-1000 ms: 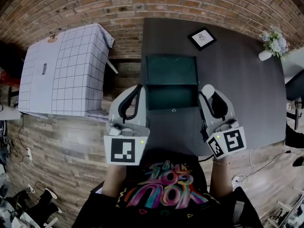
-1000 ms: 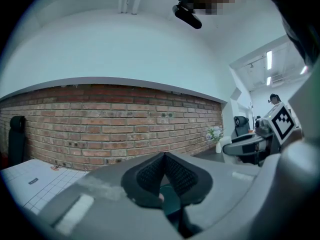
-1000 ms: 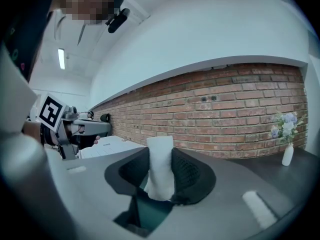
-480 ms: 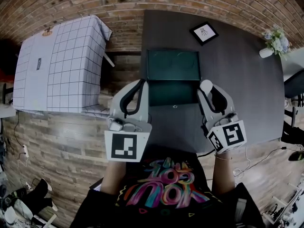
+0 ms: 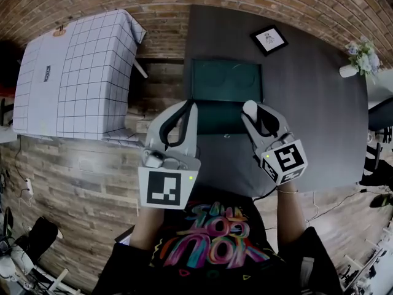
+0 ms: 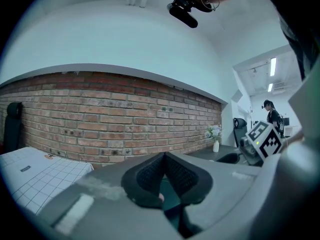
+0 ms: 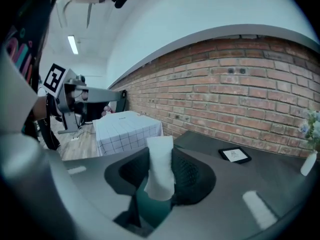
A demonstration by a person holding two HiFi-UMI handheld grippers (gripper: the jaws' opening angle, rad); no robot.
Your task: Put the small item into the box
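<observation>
Dark table (image 5: 307,103) carries green box (image 5: 226,82), frame (image 5: 269,39), vase (image 5: 349,71).

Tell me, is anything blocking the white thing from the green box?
Nothing I can see. The small white item, held by the right gripper, hangs right over the open dark green box.

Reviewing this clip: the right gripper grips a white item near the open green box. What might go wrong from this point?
1. The right gripper holds the white item near the green box's right edge, not over its middle. Released here, it may catch the rim or land on the table.
2. The left gripper, jaws shut, sits close to the box's left edge and might nudge it.
</observation>
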